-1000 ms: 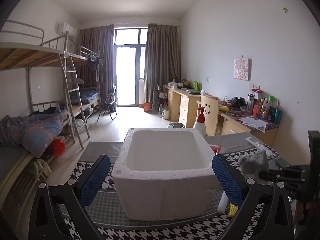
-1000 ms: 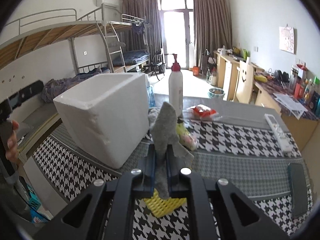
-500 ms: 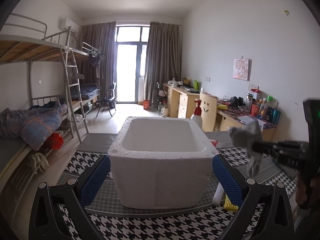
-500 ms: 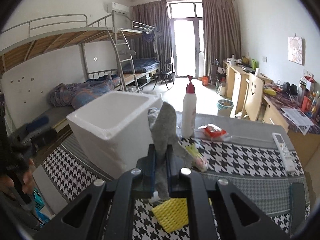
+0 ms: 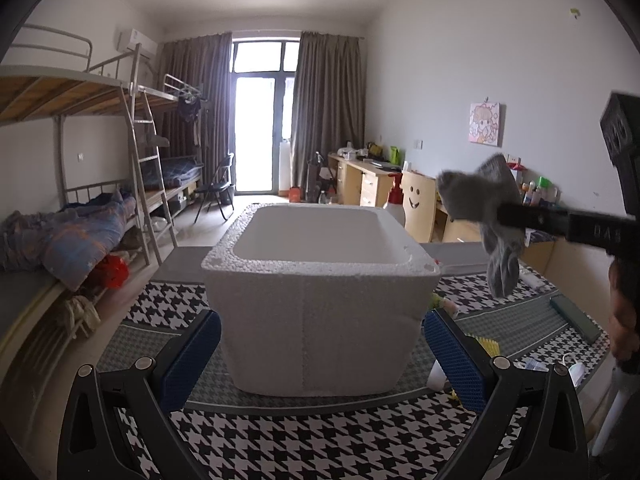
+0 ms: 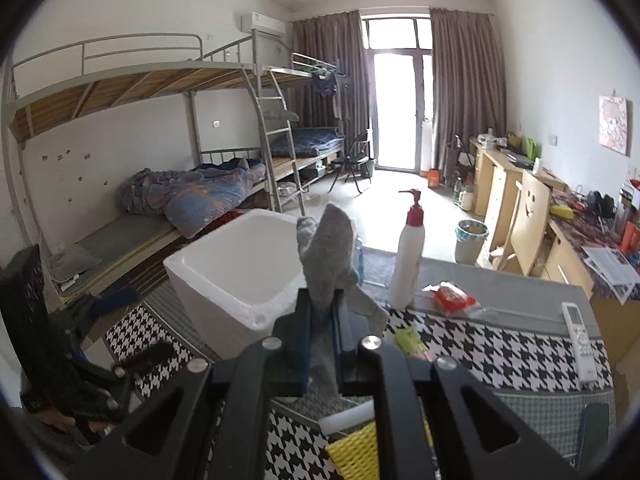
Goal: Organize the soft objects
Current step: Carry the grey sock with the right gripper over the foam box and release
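Left wrist view showed the left tool (image 5: 320,354) with its two blue-padded fingers (image 5: 190,356) spread wide apart, one on each side of a white foam box (image 5: 316,312) that stood on the bench (image 5: 280,440), a surface covered with a black-and-white houndstooth cloth. Whether the pads touched the box walls could not be told; they looked just beside the lower corners. The box was open at the top and its inside looked bare. To the right of the box and above the level of its rim, the right tool (image 5: 504,216) reached in from the right edge, clamped on a grey sock (image 5: 488,216) that drooped below the fingers, clear of the bench. In the right wrist view the right tool (image 6: 320,320) had its jaws pressed together on the same grey sock (image 6: 330,256), whose upper end stood up above the fingers while the lower end hung through behind them. Beyond it stood the foam box (image 6: 236,272), and to its right a white pump bottle (image 6: 408,256) with a red top, a red packet (image 6: 452,298), and a white remote control (image 6: 578,332) lying on the cloth. A yellow mesh item (image 6: 356,452) lay near the bottom edge.
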The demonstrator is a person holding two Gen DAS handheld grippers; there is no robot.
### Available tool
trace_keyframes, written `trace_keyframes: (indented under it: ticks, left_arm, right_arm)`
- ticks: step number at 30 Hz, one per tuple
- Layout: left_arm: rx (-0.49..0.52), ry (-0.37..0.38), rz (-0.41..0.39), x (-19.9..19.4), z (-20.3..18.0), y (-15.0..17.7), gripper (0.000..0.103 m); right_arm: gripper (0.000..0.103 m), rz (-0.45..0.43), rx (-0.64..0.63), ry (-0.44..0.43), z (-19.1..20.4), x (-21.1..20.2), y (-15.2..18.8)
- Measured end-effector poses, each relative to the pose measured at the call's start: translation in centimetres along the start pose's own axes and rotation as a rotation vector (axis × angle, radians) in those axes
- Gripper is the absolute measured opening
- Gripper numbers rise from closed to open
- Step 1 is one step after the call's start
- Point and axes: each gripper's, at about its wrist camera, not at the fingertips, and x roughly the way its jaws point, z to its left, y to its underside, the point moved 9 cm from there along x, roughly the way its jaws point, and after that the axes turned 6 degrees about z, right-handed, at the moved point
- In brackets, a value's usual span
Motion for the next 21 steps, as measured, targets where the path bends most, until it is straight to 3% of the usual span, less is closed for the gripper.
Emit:
trace_keyframes:
  ticks: [21]
  left_arm:
    - [0.036,0.032,0.058,2.0,-1.6,2.8,0.102]
  right_arm:
    - [0.012,0.064,-0.07,-0.113,3.6,3.8,-3.7]
